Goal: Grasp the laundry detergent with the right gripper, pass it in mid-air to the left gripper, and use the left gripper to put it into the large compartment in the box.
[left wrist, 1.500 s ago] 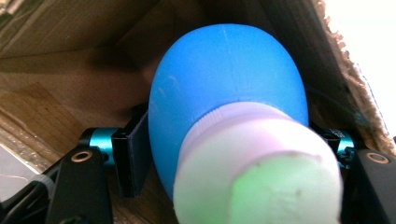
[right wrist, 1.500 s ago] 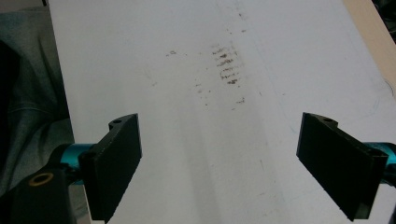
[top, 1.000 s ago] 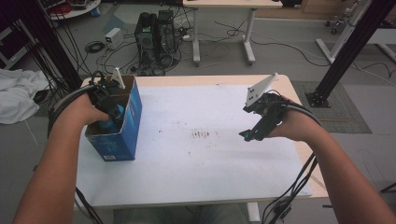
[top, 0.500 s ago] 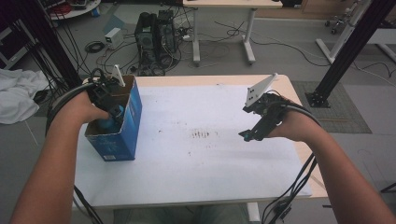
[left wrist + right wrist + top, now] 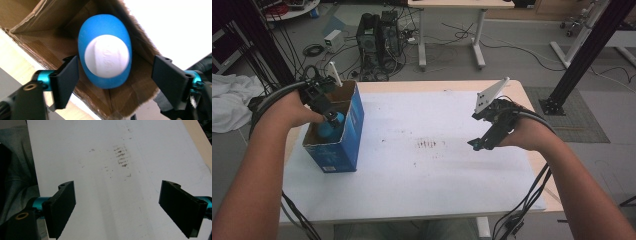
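Left gripper view looks straight down into the open cardboard box (image 5: 45, 47), where a blue bottle (image 5: 105, 60) with a white cap (image 5: 107, 56) stands on the brown floor of the box, cap up. The left claw (image 5: 113, 82) has just been opening: its two black jaws stand on either side of the bottle, the one at the left of the view close beside the blue body, the other well clear, and neither pad presses on it. So the bottle is let go and rests inside the box on its own.

In the high view the box (image 5: 343, 145), blue on the outside, sits at the left edge of the white bench (image 5: 422, 180), and the left claw (image 5: 332, 118) hangs in its open top just above the bottle (image 5: 330, 131). The right claw (image 5: 479, 142) hovers over the right part of the bench, well apart from the box. Its own view shows the jaws spread wide with nothing between them, over bare bench (image 5: 105, 202) with a few dark scuff marks (image 5: 121, 156).

By the look of it, the main work is done: the bottle is in the box and released. What is left seems small: lifting the left claw out of the box without knocking the bottle over. No other loose thing lies on the bench to be packed.
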The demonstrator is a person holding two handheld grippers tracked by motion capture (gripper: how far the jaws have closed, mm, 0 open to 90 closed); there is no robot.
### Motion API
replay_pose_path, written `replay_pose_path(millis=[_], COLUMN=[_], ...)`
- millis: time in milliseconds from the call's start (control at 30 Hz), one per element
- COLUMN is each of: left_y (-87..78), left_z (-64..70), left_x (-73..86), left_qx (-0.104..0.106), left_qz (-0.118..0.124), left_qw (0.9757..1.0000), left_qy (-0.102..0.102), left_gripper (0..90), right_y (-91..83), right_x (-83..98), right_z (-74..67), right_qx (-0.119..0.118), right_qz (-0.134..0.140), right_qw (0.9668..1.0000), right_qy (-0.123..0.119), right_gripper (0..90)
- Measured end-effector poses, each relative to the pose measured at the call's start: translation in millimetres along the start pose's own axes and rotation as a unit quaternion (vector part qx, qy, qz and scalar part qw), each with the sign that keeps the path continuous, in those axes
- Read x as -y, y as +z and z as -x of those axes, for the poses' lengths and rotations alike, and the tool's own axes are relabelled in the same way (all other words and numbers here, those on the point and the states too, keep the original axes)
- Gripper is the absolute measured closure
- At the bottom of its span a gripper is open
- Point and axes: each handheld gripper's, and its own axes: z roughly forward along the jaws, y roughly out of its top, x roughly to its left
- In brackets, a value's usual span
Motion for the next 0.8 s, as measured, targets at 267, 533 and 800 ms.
replay_pose_path(millis=[267, 533, 800], left_y=[-17.9, -33.8, -45.4], left_z=[6.1, 11.4, 20.4], left_x=[-0.9, -0.1, -1.4], left_qx=[-0.011, -0.02, -0.029], left_qz=[0.002, 0.009, 0.011], left_qw=[0.9998, 0.9987, 0.9955], left_qy=[0.019, 0.046, 0.09], left_gripper=[19.3, 16.6, 13.9], right_y=[-0.2, 0.5, 1.2], right_x=[-2.2, -2.1, -3.6], right_z=[0.9, 1.8, 3.8], right_qx=[-0.001, -0.002, -0.006], right_qz=[-0.003, -0.005, -0.005], right_qw=[1.0, 1.0, 1.0], right_qy=[0.001, 0.004, 0.0], right_gripper=[13.2, 13.2, 13.2])
